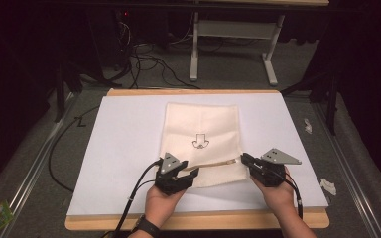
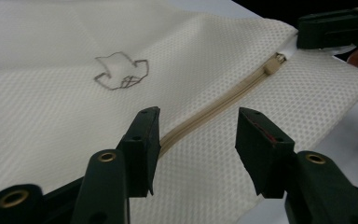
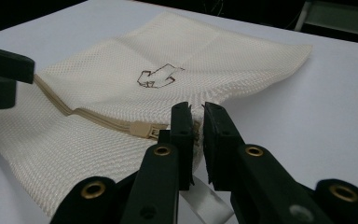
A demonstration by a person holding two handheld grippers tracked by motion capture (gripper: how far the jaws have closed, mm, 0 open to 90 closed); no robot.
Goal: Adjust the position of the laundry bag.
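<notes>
The right gripper (image 3: 196, 122) is pinched on the bag's (image 1: 203, 129) near edge beside the zip pull (image 3: 142, 129), while the left gripper (image 2: 196, 140) hangs with jaws apart astride the zip (image 2: 214, 105), holding nothing. The bag lies flat mid-table (image 1: 129, 134). If the left closes on loose mesh rather than the pull, the zip may jam, or the thin edge could slip free.

left tongs (image 1: 190, 172) | mesh bag (image 1: 203, 131) near edge | right tongs (image 1: 245, 159)
</notes>
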